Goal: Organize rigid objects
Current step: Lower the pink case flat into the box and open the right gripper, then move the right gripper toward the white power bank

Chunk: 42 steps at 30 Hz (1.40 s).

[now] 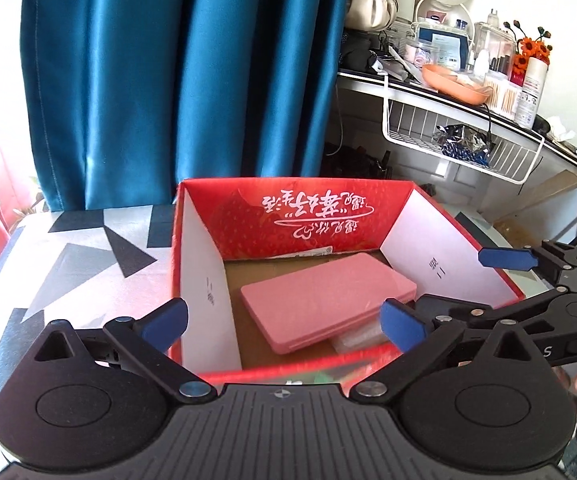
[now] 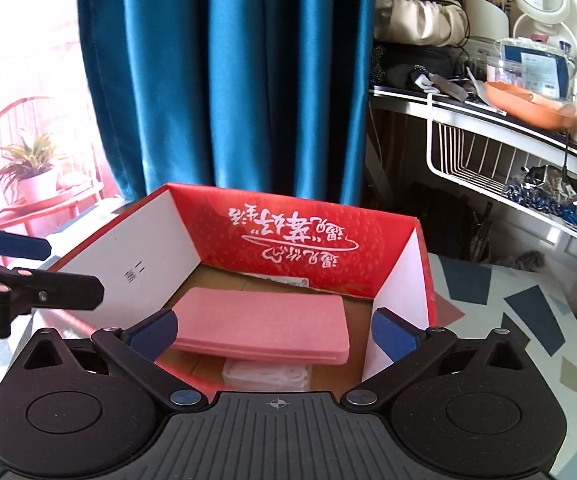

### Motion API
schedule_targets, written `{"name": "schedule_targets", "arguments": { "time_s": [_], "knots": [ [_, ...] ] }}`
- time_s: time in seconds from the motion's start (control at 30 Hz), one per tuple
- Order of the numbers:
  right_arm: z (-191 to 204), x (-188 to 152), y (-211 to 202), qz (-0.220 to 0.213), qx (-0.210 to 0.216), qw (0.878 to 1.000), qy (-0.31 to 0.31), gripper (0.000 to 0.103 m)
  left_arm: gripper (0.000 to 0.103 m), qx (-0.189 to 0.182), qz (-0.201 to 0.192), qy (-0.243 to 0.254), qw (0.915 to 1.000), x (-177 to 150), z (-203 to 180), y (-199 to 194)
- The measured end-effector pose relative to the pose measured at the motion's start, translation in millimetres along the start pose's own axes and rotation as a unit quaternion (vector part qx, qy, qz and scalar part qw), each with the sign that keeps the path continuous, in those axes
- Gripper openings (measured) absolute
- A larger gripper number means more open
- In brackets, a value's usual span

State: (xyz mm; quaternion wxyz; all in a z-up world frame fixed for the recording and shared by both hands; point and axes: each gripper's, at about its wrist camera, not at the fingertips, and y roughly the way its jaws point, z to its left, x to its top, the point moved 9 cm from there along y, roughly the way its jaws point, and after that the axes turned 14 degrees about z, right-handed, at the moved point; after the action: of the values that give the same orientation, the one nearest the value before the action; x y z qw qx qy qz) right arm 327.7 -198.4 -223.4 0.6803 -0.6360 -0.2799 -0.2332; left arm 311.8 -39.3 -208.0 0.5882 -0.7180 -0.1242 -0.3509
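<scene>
A: Where is the pink case [image 1: 328,300] sitting at this point?

B: It is lying flat inside the red box [image 1: 192,216], on the cardboard floor, with its near end resting over a clear plastic packet [image 2: 268,374] (what that packet holds is too blurred to tell). Nothing is gripping it.

A: So both tools are letting go?

B: The left gripper [image 1: 284,322] is showing its blue fingers [image 1: 164,324] spread wide, with nothing between them but the view down into the box. The right gripper [image 2: 274,330] is standing just as wide, its fingers [image 2: 392,336] empty too. Each one is hanging at the near rim of the box, looking down and in.

A: Then how far along are we judging the job?

B: I am reading the pink case as stowed, so that placement looks done. Whether more rigid things are waiting, I cannot say: the patterned bench [image 1: 88,248] around the box is showing no loose items in either view.

A: And the clutter off to the side?

B: The shelf [image 2: 488,108] beyond the blue curtain [image 1: 168,80] is carrying bottles, a mirror and an orange tray, with a wire basket [image 1: 468,140] hanging under it, well apart from the box. Whether those belong to the task, the pictures are not saying.
</scene>
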Motion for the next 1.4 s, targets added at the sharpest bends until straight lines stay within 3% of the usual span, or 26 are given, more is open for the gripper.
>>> {"name": "schedule_targets", "arguments": {
  "time_s": [0.23, 0.4, 0.63, 0.97, 1.1, 1.23, 1.4],
  "knots": [
    [5, -21, -20, -0.009, 0.009, 1.0, -0.007, 0.103, 0.103, -0.015, 0.005, -0.011, 0.9998, -26, 1, -14],
    [4, -39, -30, -0.013, 0.019, 1.0, 0.022, 0.103, 0.103, 0.006, 0.004, -0.011, 0.9999, -47, 5, -20],
    [14, -73, -47, -0.037, 0.016, 0.999, 0.017, 0.103, 0.103, 0.004, 0.014, -0.013, 0.9998, -78, 2, -26],
    [46, -138, -42, -0.005, 0.019, 1.0, -0.006, 0.102, 0.103, -0.013, 0.041, -0.028, 0.9987, -117, -4, -19],
    [46, -162, -43, 0.01, 0.017, 1.0, 0.011, 0.102, 0.103, -0.014, 0.055, -0.036, 0.9978, -137, -5, -16],
    [40, -170, -50, 0.009, 0.011, 1.0, 0.017, 0.102, 0.102, -0.02, 0.073, -0.035, 0.9965, -153, -9, -10],
    [54, -170, -57, 0.008, 0.036, 0.999, -0.01, 0.099, 0.097, -0.013, 0.071, -0.036, 0.9967, -153, -6, -12]
  ]
}}
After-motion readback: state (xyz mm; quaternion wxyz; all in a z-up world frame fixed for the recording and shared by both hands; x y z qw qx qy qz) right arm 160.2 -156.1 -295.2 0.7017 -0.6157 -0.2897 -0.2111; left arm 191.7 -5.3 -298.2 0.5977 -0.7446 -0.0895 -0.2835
